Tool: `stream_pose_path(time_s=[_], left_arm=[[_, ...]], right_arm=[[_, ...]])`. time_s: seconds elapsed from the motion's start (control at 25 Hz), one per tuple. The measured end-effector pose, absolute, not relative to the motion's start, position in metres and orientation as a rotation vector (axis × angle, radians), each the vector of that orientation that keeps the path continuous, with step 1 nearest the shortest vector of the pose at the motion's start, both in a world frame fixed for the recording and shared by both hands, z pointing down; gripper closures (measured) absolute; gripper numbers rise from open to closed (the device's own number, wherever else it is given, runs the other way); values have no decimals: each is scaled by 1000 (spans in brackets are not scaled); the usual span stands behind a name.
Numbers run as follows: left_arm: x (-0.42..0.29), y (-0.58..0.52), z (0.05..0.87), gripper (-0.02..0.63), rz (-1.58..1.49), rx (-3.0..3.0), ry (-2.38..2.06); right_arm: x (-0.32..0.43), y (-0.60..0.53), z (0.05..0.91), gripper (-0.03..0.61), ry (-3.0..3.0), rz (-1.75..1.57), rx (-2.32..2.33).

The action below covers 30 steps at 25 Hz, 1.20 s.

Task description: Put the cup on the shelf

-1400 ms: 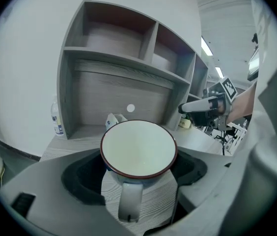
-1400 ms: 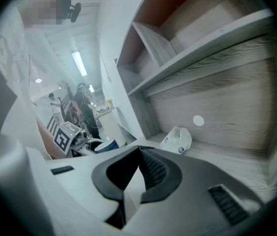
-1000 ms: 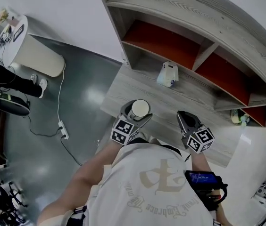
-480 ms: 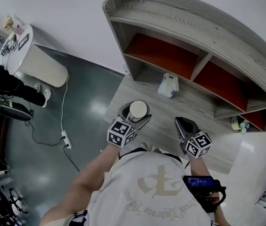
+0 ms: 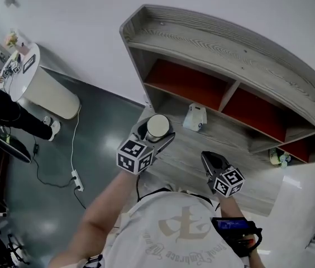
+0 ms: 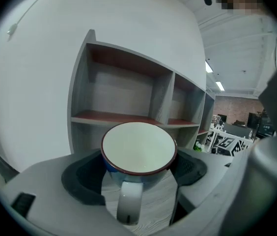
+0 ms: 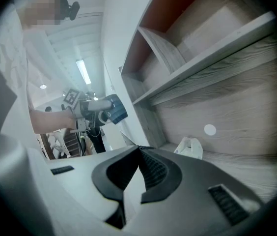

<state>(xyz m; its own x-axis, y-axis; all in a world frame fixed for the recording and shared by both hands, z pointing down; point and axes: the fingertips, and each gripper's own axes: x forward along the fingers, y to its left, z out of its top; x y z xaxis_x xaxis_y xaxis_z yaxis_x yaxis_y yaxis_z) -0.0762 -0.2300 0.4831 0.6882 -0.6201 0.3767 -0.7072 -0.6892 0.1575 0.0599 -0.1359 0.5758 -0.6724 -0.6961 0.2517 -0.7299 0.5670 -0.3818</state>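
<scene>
Bright, even light; fisheye warp, dark corners.

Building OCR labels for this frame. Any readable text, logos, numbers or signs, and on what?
Nothing can be quoted with confidence.
Shirt: a large emblem with curved lettering below it, too blurred to read.
Waist device screen: blue glow, characters too small to read.
Left marker cube and right marker cube: black-and-white square patterns, no words.
Cup: no print visible.

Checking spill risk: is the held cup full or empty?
Empty: the cup shows only its bare white inside.
</scene>
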Motion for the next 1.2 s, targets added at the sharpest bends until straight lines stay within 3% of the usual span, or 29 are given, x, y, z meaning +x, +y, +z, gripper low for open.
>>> stream_pose_path(time_s=[0.48, 1.2], left_arm=[[-43, -282, 409, 210, 424, 2728, -1029], [15, -353, 395, 210, 496, 2740, -1073]], right_arm=[[64, -128, 576, 574, -2714, 740, 1262], [90, -125, 584, 574, -2695, 804, 1343]])
